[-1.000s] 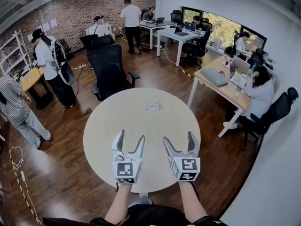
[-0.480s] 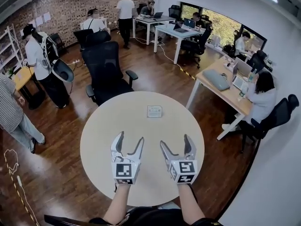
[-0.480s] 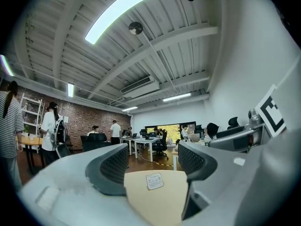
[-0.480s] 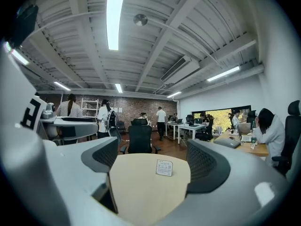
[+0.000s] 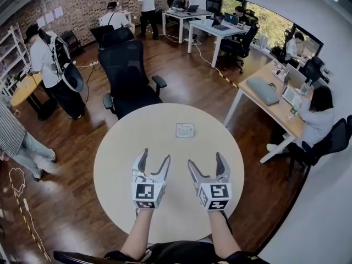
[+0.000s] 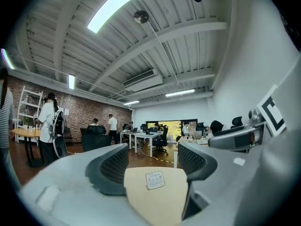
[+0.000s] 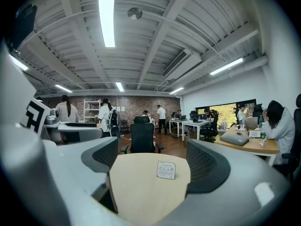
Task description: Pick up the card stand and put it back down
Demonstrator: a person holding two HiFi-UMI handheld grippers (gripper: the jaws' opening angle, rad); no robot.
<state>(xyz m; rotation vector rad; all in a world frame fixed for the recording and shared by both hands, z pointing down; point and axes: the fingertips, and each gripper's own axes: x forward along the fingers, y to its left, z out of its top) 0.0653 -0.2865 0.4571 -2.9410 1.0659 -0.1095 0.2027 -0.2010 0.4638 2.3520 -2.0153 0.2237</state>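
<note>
The card stand (image 5: 185, 130) is standing upright on the round, pale table (image 5: 118, 153), on the far half of the top, at about 1 o'clock from the table's centre. It is a small white card with fine print that is too small to read. Nothing is touching it.

The left gripper (image 5: 154, 156) and the right gripper (image 5: 205, 159) are hovering side by side over the near half of the table, each held in one of the person's hands and pointing toward the far edge. Seen from the left gripper the card stand is lying at roughly 1 o'clock; from the right gripper it is at roughly 11 o'clock. Both are well apart from it.

In the left gripper view the dark ribbed fingers (image 6: 110, 168) are standing apart with only bare table and the distant card between them. In the right gripper view the fingers (image 7: 207, 166) are likewise spread wide and gripping nothing, the card showing far off in the gap.

Beyond the table, at 12 o'clock, a black office chair (image 5: 129, 76) is sitting on the wooden floor (image 5: 187, 87).
</note>
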